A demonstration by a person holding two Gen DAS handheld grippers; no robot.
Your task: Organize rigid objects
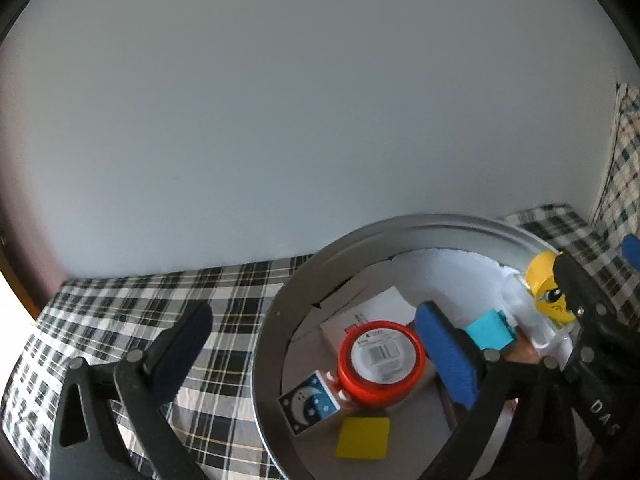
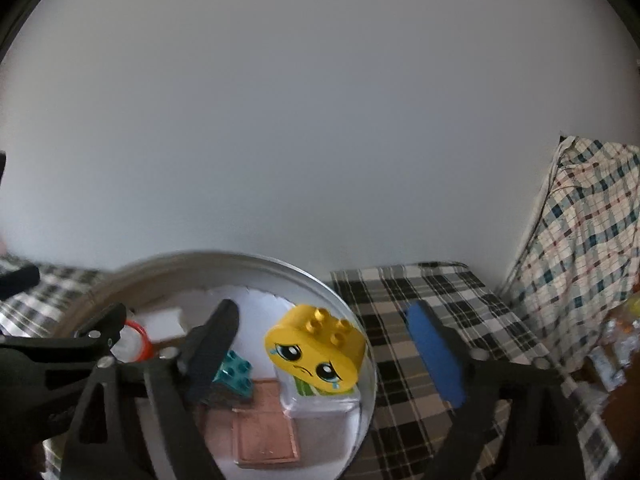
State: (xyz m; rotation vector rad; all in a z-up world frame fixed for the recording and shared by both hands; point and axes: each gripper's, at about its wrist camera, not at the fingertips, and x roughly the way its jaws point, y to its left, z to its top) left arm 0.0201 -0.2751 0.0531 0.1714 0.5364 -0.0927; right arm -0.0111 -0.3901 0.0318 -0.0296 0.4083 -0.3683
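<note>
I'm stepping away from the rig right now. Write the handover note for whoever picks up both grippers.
Left gripper: open, empty, straddling the tin's left rim.
Right gripper: open, empty, straddling the tin's right rim.
In the tin: red lid, moon block, yellow square, teal brick, yellow face brick resting on a clear box, copper plates.
Done: all visible pieces are already in the tin.
Left: nothing loose shows on the plaid cloth; blurred clutter at far right is unidentifiable, so check there.

Black-and-white plaid cloth (image 1: 160, 304) covering the surface, plain pale wall (image 1: 280, 100), checked fabric (image 2: 580, 240) at right
</note>
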